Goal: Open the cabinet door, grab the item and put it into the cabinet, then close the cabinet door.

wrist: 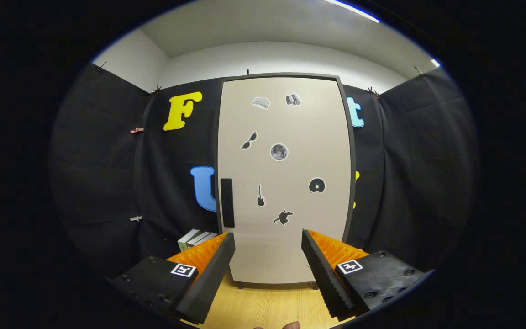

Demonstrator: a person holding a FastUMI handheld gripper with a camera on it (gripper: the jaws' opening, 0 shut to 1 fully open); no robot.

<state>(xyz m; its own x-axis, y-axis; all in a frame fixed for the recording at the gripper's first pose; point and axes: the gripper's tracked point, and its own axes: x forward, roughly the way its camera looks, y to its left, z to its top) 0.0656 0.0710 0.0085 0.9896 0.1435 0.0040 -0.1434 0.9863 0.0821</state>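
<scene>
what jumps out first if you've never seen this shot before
A tall pale cabinet door dotted with small stickers stands shut straight ahead, its dark handle along its left edge. The gripper hangs open before it, fingers spread with nothing between them. A few books sit by the cabinet's lower left corner, behind the left finger.

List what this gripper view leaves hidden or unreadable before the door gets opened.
- Cabinet interior: hidden behind the closed cabinet door, gripper view.
- Boxes left of the cabinet: mostly covered by one of the open gripper's fingers; count unclear.
- Stickers on the door: too small for detail.
- Handle: its shape is unclear.
</scene>
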